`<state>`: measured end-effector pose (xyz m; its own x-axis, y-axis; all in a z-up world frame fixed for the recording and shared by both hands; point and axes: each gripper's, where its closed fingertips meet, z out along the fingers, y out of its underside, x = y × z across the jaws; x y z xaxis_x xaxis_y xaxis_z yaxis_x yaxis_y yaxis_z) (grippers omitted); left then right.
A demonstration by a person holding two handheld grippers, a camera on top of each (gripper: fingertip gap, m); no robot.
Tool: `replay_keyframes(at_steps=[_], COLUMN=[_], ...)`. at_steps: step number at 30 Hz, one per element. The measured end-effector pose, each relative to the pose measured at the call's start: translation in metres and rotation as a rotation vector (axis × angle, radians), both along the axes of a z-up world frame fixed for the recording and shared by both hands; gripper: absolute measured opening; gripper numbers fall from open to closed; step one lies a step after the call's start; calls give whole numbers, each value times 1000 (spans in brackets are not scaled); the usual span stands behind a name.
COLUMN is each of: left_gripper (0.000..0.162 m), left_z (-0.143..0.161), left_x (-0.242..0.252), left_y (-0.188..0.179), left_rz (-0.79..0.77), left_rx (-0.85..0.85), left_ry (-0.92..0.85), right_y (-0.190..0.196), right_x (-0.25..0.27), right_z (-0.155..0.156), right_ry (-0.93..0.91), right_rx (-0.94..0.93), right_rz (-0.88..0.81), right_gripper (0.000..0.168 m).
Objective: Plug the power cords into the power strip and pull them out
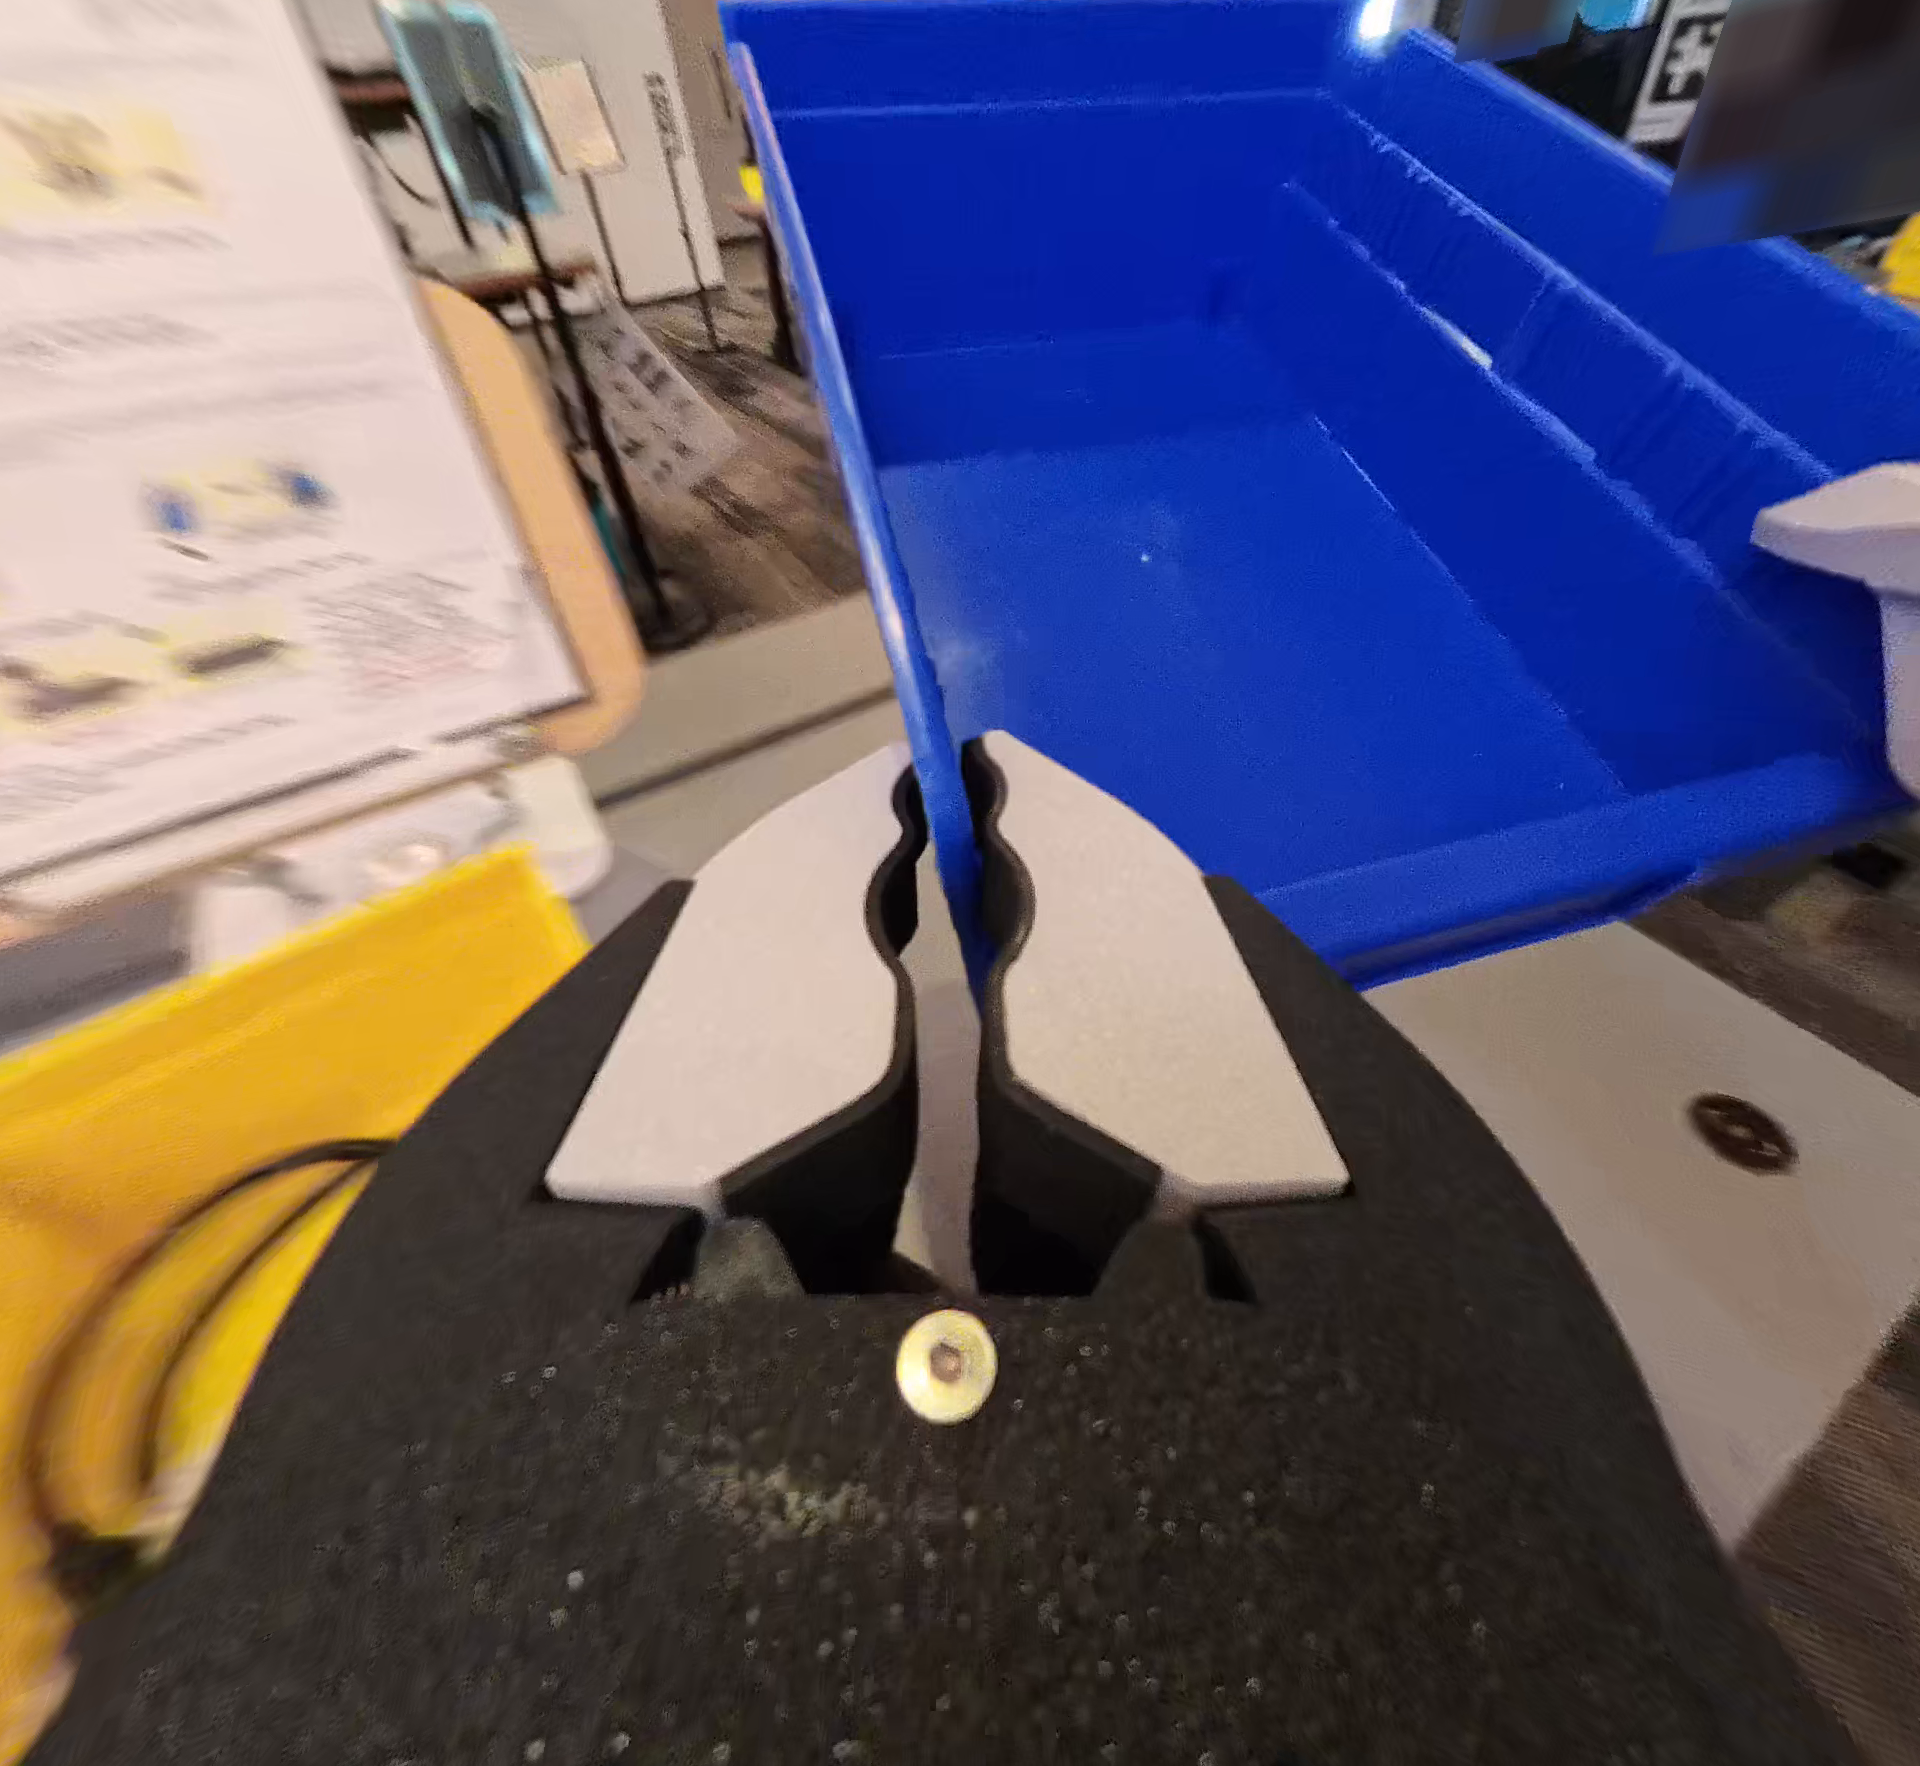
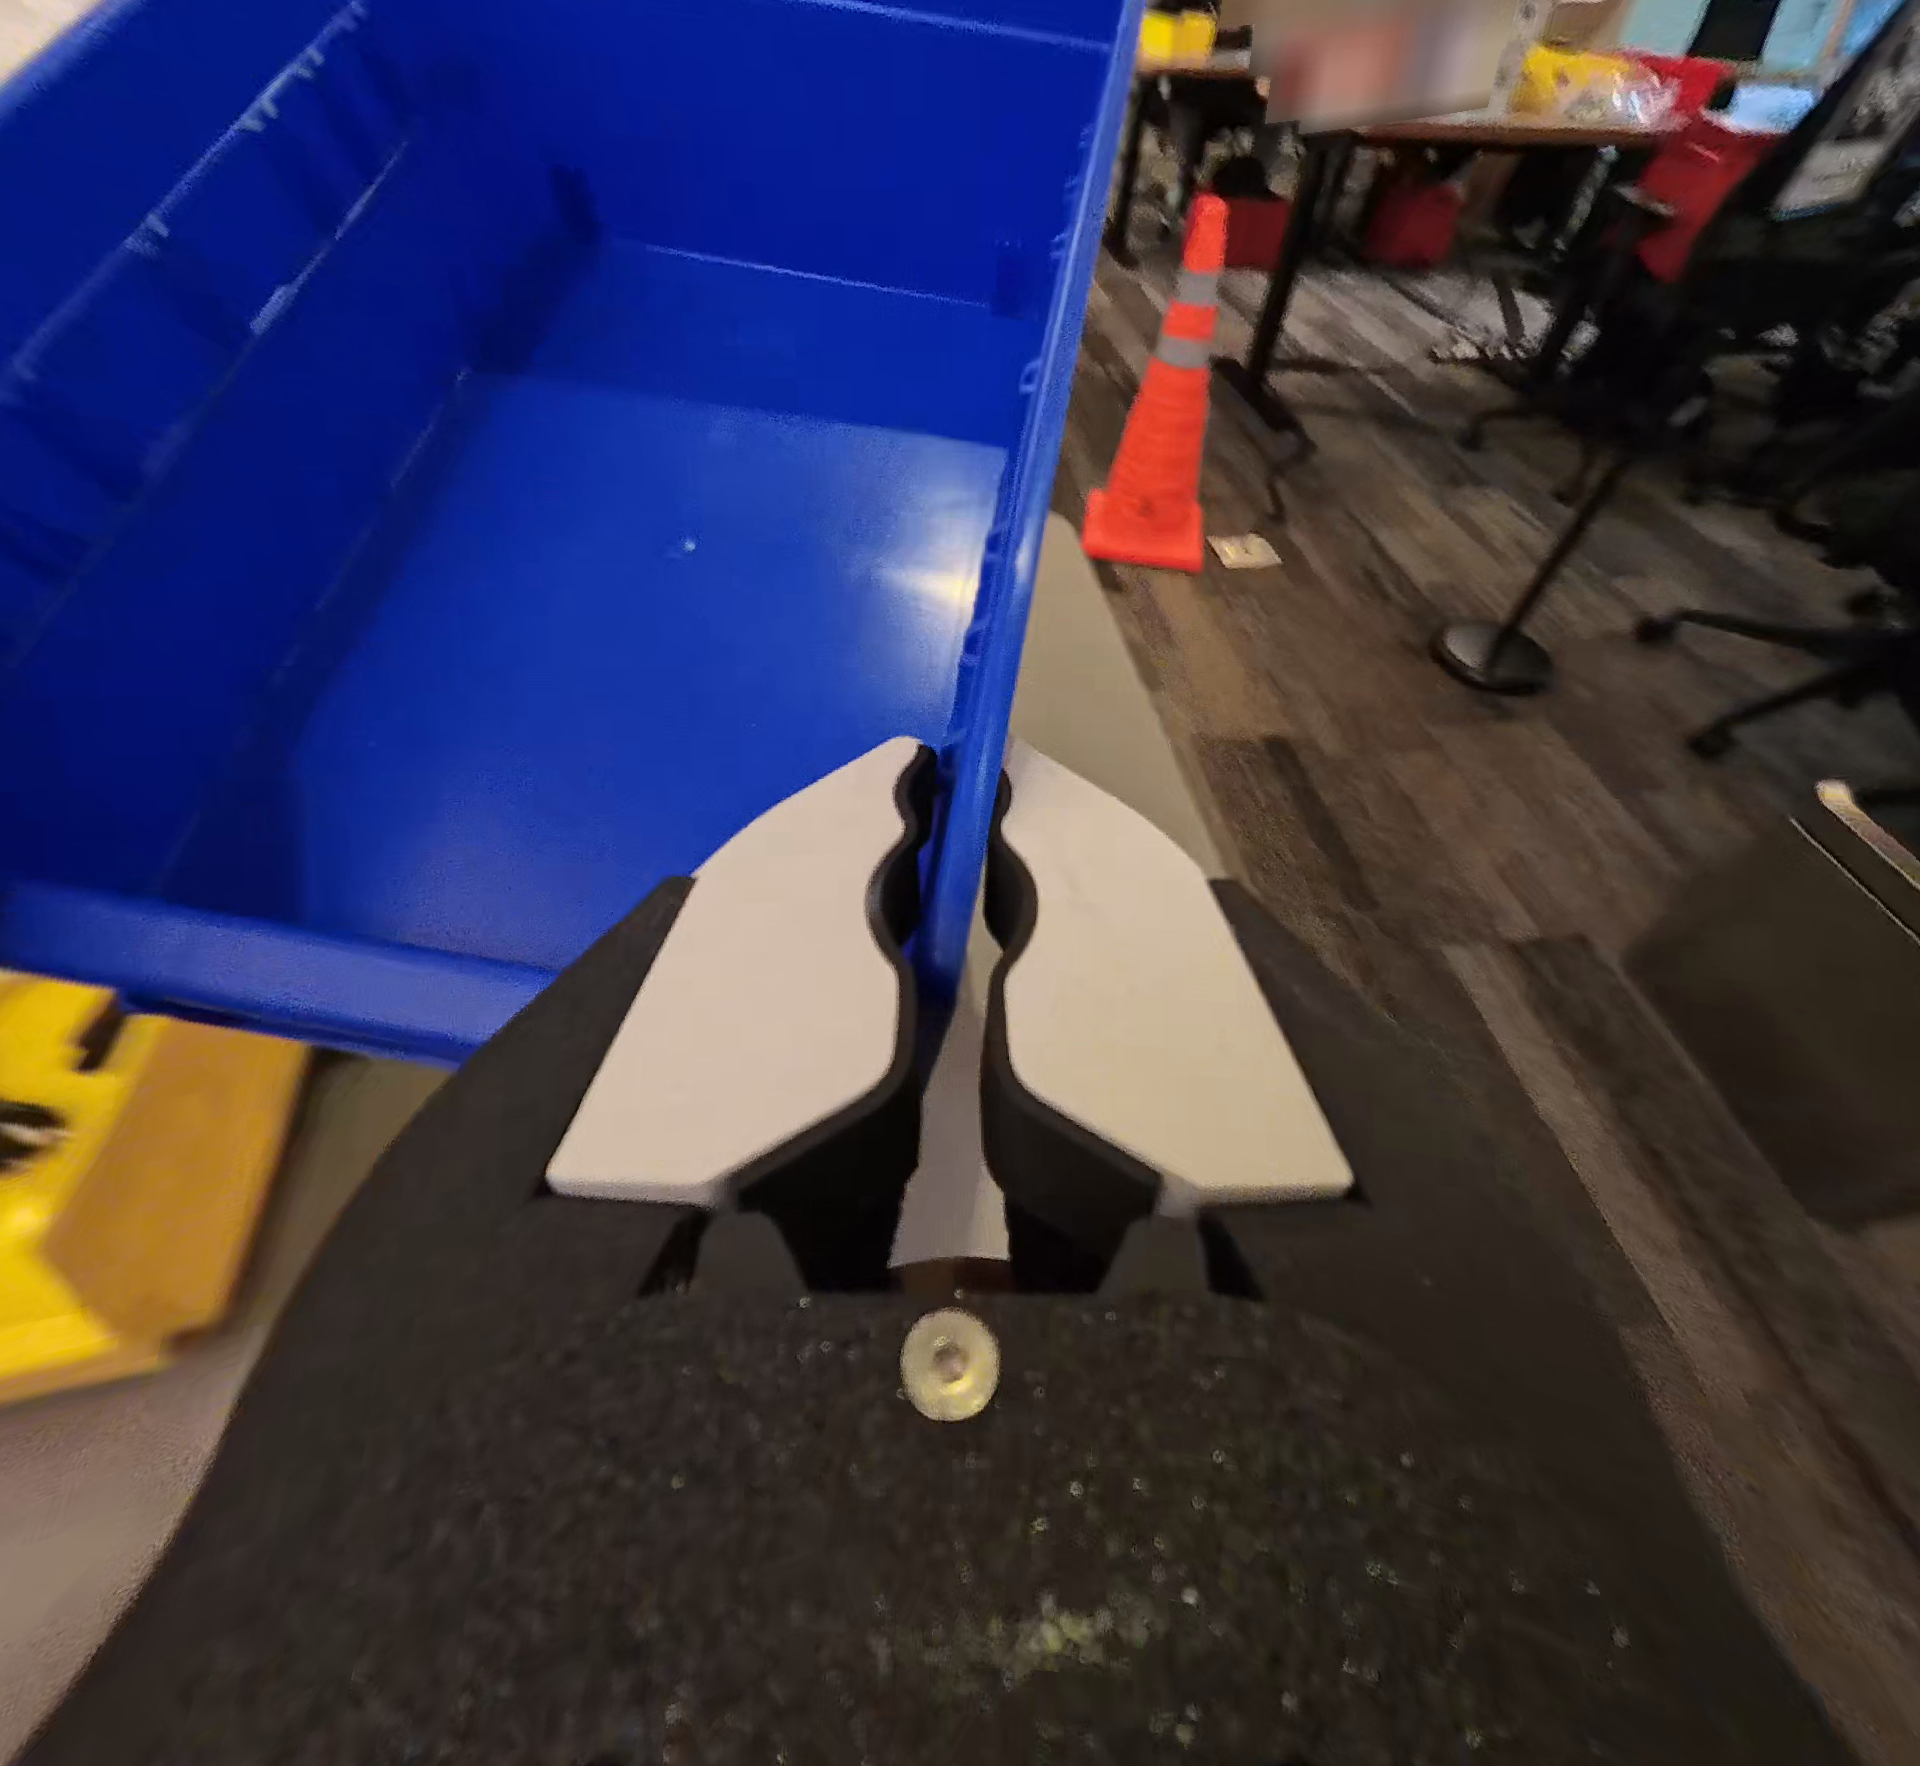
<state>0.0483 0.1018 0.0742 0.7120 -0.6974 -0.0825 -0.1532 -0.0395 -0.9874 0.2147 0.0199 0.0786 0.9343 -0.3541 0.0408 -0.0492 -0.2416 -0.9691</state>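
- Progress: no power cords and no power strip can be picked out in either view. A thin black cable [image 1: 156, 1228] loops over the yellow bin [image 1: 260, 1041] at lower left of the left wrist view, but I cannot tell whether it is one of the cords. Nothing shows a plug seated or pulled.
- What occupies both grippers instead is an empty blue bin [image 1: 1247, 573]. It looks lifted off the grey counter [image 1: 1662, 1197] and tilted, near edge overhanging; my reading is a handling step outside the plugging itself, either before or after it. I cannot say which.
- Judgement: as far as these views go, the plug-and-unplug work cannot be scored as done or pending; the task's things lie out of view.
- Left hand-held gripper [image 1: 948, 781]: fingers closed onto the left side wall of the bin, the wall pinched between the black pads near the near corner. Points forward and slightly down along the wall.
- Right hand-held gripper [image 2: 961, 781]: likewise clamped on the opposite, right side wall of the blue bin [image 2: 623, 573], near its near corner. Its grey tip shows at the right edge of the left wrist view.
- Pose overall: the two grippers mirror one another, one on each long wall, carrying the bin between them.
- Surroundings: an orange cone [image 2: 1164, 428] on the floor to the right; a printed board [image 1: 208, 366] at left.
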Motion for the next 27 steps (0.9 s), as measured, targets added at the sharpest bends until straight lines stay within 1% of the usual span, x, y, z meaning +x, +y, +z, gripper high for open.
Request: replay_keyframes(at_steps=[1, 4, 6, 8, 11, 14, 15, 16, 19, 21, 23, 24, 26, 27], left_gripper=[6, 7, 7, 7, 7, 12, 15, 16, 25, 33, 35, 35, 37, 37], left_z=[-21, -87, -123, -154, -187, -204, -205, -206, -204, -197, -177, -164, -127, -104], left_x=[24, 74, 85, 81, 65, 56, 58, 59, 64, 64, 55, 49, 27, 11], left_y=[-9, -28, -29, -21, -3, 8, 8, 8, -1, -11, -22, -28, -31, -29], left_rz=[-16, -56, -40, 10, 78, 96, 75, 57, -20, -82, -127, -158, -192, -189], left_rx=[-34, -142, -185, -213, -261, -281, -284, -292, -337, -361, -353, -342, -291, -257], left_ry=[4, 35, 63, 95, 115, 123, 113, 105, 94, 79, 44, 26, -11, -39], right_y=[-9, -24, -23, -9, 22, 48, 53, 57, 57, 53, 44, 39, 29, 26], right_x=[24, 76, 93, 95, 83, 76, 80, 83, 89, 91, 94, 94, 90, 86], right_z=[-13, -59, -100, -137, -175, -202, -207, -206, -206, -206, -199, -192, -172, -160], right_ry=[17, 50, 31, 8, 70, 85, 58, 50, 74, 62, 7, -24, -74, -86], right_rx=[-26, -114, -225, -295, -293, -316, -319, -300, -282, -292, -305, -304, -284, -264], right_rz=[-21, -50, -35, 19, 108, 130, 110, 98, 77, 69, 34, 25, 14, -3], right_gripper=[6, 5, 6, 6, 6, 8, 11, 12, 15, 22, 36, 37, 44, 44])
